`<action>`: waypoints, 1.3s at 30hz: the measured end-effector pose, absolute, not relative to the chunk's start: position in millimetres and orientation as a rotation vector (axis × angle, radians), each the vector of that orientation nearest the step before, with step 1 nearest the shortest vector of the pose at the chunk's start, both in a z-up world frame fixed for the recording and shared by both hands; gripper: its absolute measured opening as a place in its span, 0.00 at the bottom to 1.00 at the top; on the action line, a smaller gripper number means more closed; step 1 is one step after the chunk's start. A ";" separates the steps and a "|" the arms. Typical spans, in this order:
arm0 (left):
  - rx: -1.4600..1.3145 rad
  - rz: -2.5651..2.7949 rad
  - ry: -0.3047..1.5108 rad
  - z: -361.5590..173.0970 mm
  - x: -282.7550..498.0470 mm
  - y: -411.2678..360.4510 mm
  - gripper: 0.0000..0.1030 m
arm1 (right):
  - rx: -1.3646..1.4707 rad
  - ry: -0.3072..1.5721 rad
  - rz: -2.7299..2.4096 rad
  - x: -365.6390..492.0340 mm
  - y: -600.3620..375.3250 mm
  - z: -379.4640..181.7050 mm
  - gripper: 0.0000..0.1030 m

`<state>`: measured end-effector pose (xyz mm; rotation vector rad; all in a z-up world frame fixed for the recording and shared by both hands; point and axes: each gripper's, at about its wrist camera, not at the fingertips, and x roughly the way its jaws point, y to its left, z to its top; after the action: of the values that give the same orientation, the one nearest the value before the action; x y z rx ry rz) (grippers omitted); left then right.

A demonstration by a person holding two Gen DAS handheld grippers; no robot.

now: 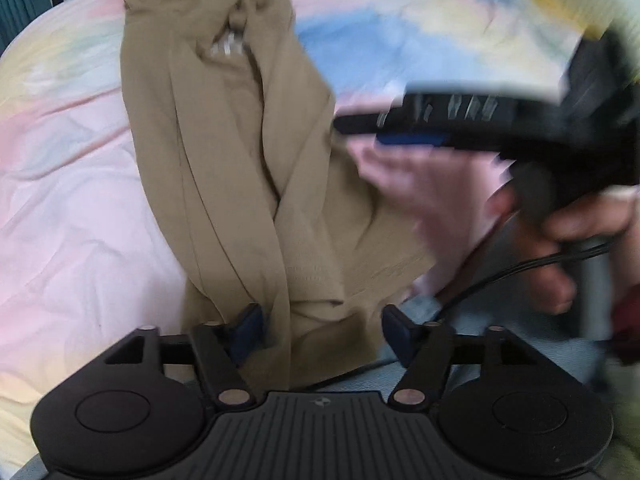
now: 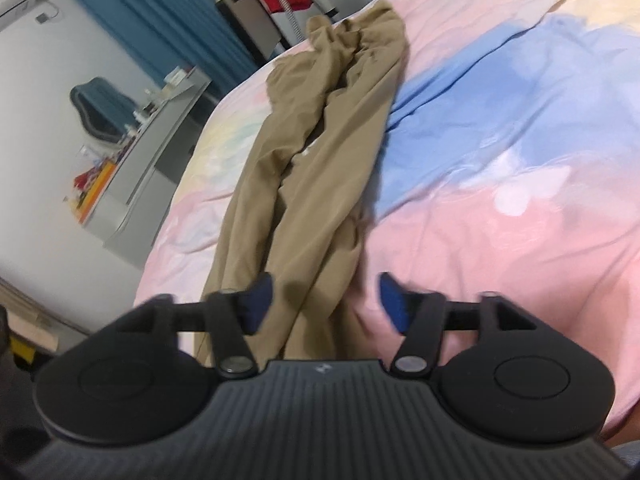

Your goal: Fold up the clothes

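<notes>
Pants: the tan pants [image 1: 240, 168] lie long on the bed [image 1: 72, 208], stretching away from my jaws so the ends are near to grab.
Left gripper [image 1: 320, 326]: jaws wide apart, holding nothing, cloth bunched between them.
Right gripper [image 2: 324, 300]: jaws wide apart too, empty, the pants' near end between them, ready to pinch.

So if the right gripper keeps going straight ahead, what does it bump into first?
Most likely the tan trousers lying on the pastel bedsheet. The right gripper is open and points along them, though its height above them is unclear.
</notes>
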<state>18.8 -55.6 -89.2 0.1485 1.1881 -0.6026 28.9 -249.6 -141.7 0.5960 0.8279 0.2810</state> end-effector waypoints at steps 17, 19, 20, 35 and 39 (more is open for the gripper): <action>-0.227 -0.545 1.201 -128.4 89.7 27.9 0.82 | 0.415 1.054 0.391 30.3 -203.9 -159.4 0.52; -0.187 -0.610 1.212 -129.0 84.8 22.1 0.82 | 0.356 1.054 0.391 22.0 -195.9 -153.2 0.42; -0.171 -0.642 1.222 -128.4 81.2 20.4 0.80 | 0.328 1.050 0.395 16.6 -192.3 -150.6 0.40; -0.689 -0.720 0.972 -65.8 49.1 105.3 0.15 | 0.500 0.820 0.390 -16.6 -249.0 -70.9 0.07; -0.795 -0.729 0.864 -30.7 37.2 117.7 0.14 | 0.525 0.689 0.394 -22.0 -269.6 -18.8 0.06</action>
<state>37.2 117.7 -30.7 -0.7947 0.8643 -0.7294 -22.0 -269.6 -18.8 0.5248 0.6885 0.3936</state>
